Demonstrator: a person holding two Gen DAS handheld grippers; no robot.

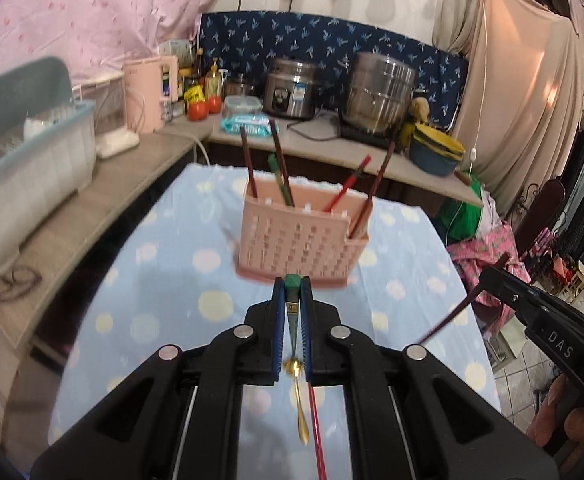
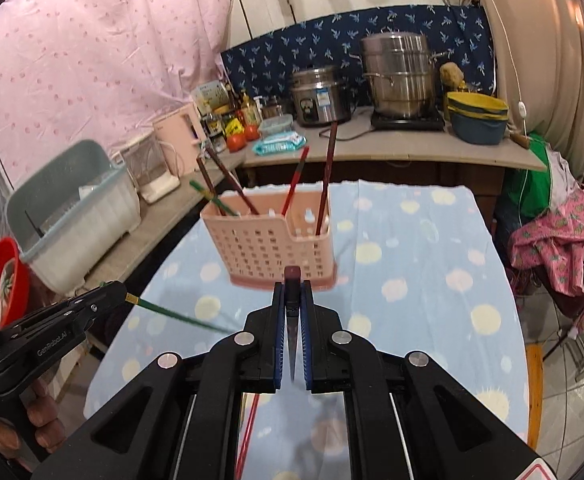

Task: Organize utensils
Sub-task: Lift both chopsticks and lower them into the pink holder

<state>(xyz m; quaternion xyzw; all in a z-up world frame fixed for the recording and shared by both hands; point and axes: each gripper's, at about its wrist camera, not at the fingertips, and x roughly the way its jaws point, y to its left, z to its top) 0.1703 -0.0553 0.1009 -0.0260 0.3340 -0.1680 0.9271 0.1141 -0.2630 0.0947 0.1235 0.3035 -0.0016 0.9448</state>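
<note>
Pink basket point(image 1: 296, 240) holding chopsticks point(image 1: 247, 164) fronts both chopstick-gripping grippers.

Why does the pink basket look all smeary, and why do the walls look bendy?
Left wrist view: the pink slotted plastic basket is motion-blurred, the fisheye lens curves the room's edges. Right wrist view: the basket is sharper, the thin green chopstick streaks, and dark corners frame the picture.

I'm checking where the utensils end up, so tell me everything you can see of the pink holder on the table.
The pink holder is a plastic basket with slotted walls, a thicker base and an inner divider. It stands upright on the blue dotted tablecloth, ahead of both claws, touching neither. Several chopsticks, dark red, bright red and green, lean inside it, spread between its compartments.
</note>
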